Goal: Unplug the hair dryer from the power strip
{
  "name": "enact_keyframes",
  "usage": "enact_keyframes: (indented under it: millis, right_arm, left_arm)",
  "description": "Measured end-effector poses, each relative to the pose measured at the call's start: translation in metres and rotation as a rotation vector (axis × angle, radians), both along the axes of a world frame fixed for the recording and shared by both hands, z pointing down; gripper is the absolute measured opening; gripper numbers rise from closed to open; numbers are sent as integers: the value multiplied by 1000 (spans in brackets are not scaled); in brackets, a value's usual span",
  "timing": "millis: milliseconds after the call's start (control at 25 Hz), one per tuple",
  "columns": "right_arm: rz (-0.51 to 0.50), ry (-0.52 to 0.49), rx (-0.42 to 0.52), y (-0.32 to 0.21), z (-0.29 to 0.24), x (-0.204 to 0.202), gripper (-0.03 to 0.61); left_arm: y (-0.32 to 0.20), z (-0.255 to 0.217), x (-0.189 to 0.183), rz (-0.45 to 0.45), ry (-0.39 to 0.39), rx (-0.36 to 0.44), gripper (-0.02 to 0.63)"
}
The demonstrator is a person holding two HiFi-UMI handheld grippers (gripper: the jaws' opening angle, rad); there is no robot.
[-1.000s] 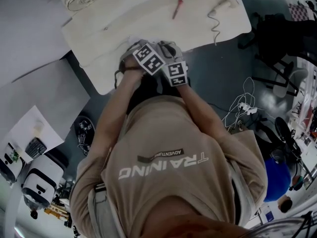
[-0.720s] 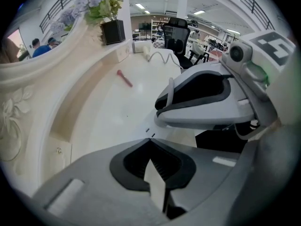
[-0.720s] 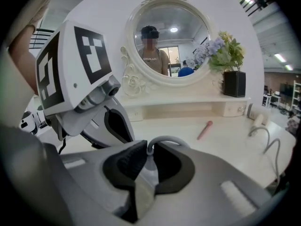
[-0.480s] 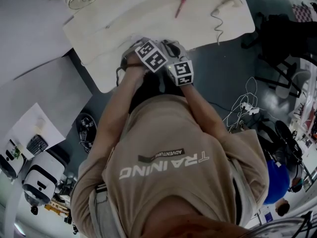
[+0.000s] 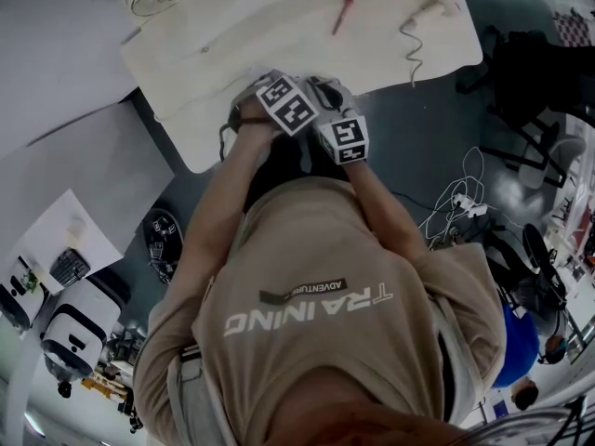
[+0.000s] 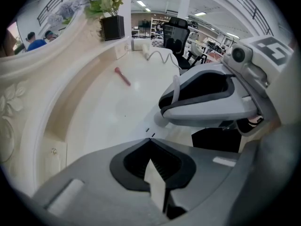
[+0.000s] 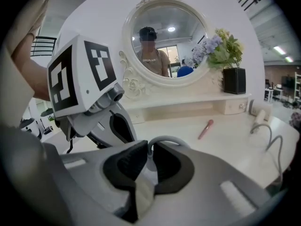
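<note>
At the front edge of the cream dressing table (image 5: 232, 59) both grippers work close together. My left gripper (image 6: 151, 147) points steeply down and is shut on a flat white block (image 6: 158, 185), apparently the power strip. My right gripper (image 7: 148, 147) has a white plug (image 7: 142, 192) with a looping grey cord (image 7: 165, 139) between its pads, and its jaws are closing on it. The hair dryer (image 7: 260, 117) lies far off at the table's back right, and its coiled cord (image 5: 409, 40) trails toward the edge. From above, the marker cubes hide the jaws of the left gripper (image 5: 282, 103) and the right gripper (image 5: 341, 139).
A pink brush (image 7: 205, 129) lies mid-table. A round mirror (image 7: 164, 44) and a black pot of flowers (image 7: 233, 79) stand on the back shelf. White cables (image 5: 456, 198) lie on the floor to the right, with chairs and equipment around.
Both grippers keep their place at the table's front edge. The right gripper's marker cube has tilted slightly.
</note>
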State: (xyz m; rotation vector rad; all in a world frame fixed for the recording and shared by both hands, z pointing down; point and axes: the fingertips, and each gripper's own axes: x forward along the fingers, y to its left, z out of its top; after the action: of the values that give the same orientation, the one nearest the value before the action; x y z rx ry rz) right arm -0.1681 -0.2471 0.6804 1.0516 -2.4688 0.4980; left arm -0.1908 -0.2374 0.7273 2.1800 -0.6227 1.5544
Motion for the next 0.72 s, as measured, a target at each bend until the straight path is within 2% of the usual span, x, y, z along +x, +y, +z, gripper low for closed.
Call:
enact_keyframes:
  millis: [80,160,200,240,320,360,520,720]
  right_arm:
    - [25,-31,-25,0,2,3,40]
    - [62,-157,-8,-6,-18,6,41]
    - [60,-232,46,-14,-43,4,40]
    - [37,-261,126,-25,-72,0,41]
    - [-26,-194,270,-48,-114,-7,41]
    - [-41,-170,300,-54,-124,-6,41]
    - [-62,-187,243,-52,-132,11,43]
    - [-106,-212,166,-36,-141,19,44]
  left_arm:
    - [0,0,1,-3,11,-13,2]
    - [0,2,3,5,12,-17,2]
    - [-1,2,3,11,13,-14,0]
    - [-3,2,3,16,17,-12,0]
    - [-6,1,2,2,39,-18,2]
    - [-5,1,1,-9,48,-26,2]
    - [0,-2,3,-3,42,-16,2]
    - [0,-3,4,1,29,54,2]
